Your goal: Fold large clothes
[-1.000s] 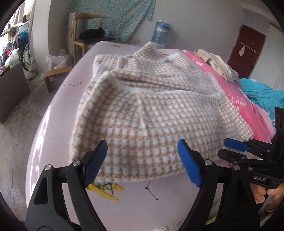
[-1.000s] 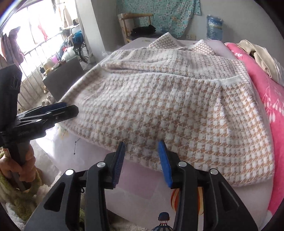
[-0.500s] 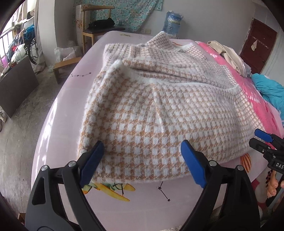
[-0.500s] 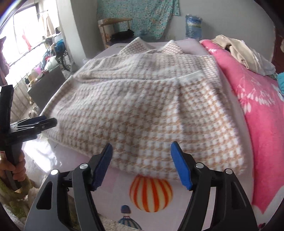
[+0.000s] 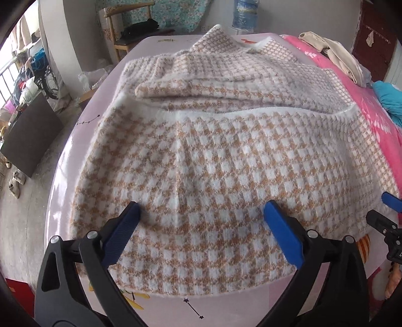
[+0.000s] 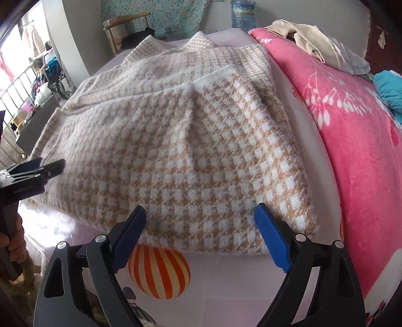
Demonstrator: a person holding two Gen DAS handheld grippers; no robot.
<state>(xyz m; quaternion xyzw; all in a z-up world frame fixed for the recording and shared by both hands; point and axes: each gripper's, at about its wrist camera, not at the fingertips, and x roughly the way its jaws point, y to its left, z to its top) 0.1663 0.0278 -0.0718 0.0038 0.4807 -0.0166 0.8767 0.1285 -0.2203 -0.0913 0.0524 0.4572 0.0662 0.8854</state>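
A large tan-and-white houndstooth knit garment (image 5: pixel 221 161) lies partly folded on the pale pink bed sheet (image 5: pixel 83 125). It also fills the right wrist view (image 6: pixel 181 151). My left gripper (image 5: pixel 201 208) is open, its blue pads spread over the garment's near hem, holding nothing. My right gripper (image 6: pixel 199 213) is open over the near right corner of the garment, empty. The left gripper also shows at the left edge of the right wrist view (image 6: pixel 54 166).
A pink flowered blanket (image 6: pixel 351 120) lies along the right side of the bed, with beige clothes (image 6: pixel 316 42) and a blue cloth (image 6: pixel 389 90) on it. A wooden chair (image 5: pixel 130 32) and a water bottle (image 5: pixel 245 12) stand beyond the bed. Bare floor lies to the left.
Both grippers have moved forward and down over the garment's near hem. The right gripper has opened wider and shifted toward the right corner.
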